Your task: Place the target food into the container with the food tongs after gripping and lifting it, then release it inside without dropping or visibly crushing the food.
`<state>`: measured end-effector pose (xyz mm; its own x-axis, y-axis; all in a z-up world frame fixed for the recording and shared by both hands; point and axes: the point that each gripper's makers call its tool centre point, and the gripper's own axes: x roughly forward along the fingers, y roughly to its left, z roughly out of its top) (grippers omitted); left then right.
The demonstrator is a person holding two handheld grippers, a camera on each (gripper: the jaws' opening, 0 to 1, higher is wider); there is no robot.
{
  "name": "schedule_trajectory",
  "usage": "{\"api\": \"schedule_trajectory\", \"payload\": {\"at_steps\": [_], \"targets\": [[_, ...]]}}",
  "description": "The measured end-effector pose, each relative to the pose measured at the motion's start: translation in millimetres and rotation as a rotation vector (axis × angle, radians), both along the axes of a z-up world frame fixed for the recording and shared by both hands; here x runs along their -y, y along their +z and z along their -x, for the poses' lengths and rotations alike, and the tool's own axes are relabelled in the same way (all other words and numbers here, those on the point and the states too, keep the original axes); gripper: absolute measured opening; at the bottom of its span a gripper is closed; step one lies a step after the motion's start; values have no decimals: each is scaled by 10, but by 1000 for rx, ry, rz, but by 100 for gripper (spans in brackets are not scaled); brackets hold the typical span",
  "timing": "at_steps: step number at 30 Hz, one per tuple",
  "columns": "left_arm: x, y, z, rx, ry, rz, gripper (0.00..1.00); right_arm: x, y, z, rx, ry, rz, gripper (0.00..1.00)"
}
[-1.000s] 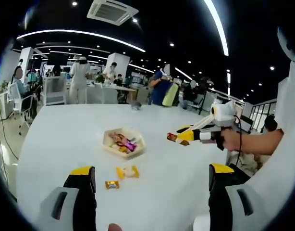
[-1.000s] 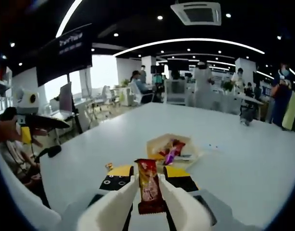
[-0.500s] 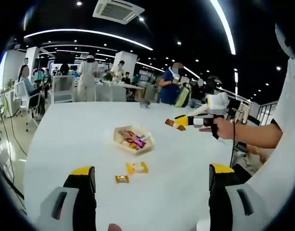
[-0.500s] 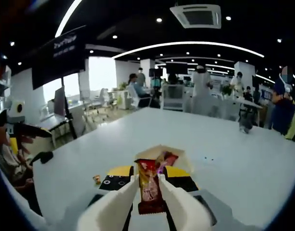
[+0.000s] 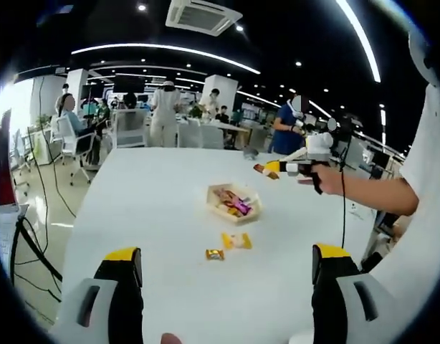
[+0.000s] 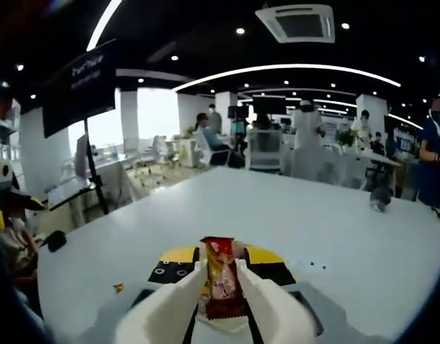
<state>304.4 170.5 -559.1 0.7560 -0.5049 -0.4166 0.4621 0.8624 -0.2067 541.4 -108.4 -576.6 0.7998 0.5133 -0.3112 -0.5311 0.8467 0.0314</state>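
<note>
Unreadable red wrapper (image 6: 221,287) between tongs (image 6: 221,304)

The left gripper (image 5: 223,287) hangs wide open and empty above the white table (image 5: 155,208). Near the tray of snacks (image 5: 235,203) lie two loose candies (image 5: 229,246). The right gripper (image 5: 266,169) holds a wrapped bar up over the table's far side.

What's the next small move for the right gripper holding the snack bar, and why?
Probably lower the right gripper toward the tray before opening. It is shut on the red snack bar, and the left gripper view shows it held high above the table, up and to the right of the tray rather than directly over it. Releasing now would likely drop the bar outside.
</note>
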Motion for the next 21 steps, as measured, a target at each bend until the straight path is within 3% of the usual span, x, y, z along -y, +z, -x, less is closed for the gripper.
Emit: {"api": "schedule_trajectory", "payload": {"at_steps": [7, 13, 19, 21], "targets": [[-225, 6, 74, -9, 90, -18, 99, -149, -50, -195, 8, 37, 19, 23], [-224, 28, 54, -10, 95, -34, 98, -176, -94, -236, -6, 47, -6, 24], [-187, 61, 30, 1, 90, -9, 99, -136, -265, -306, -20, 48, 43, 28], [-176, 56, 22, 1, 88, -12, 99, -142, -284, -264, -44, 49, 16, 29]]}}
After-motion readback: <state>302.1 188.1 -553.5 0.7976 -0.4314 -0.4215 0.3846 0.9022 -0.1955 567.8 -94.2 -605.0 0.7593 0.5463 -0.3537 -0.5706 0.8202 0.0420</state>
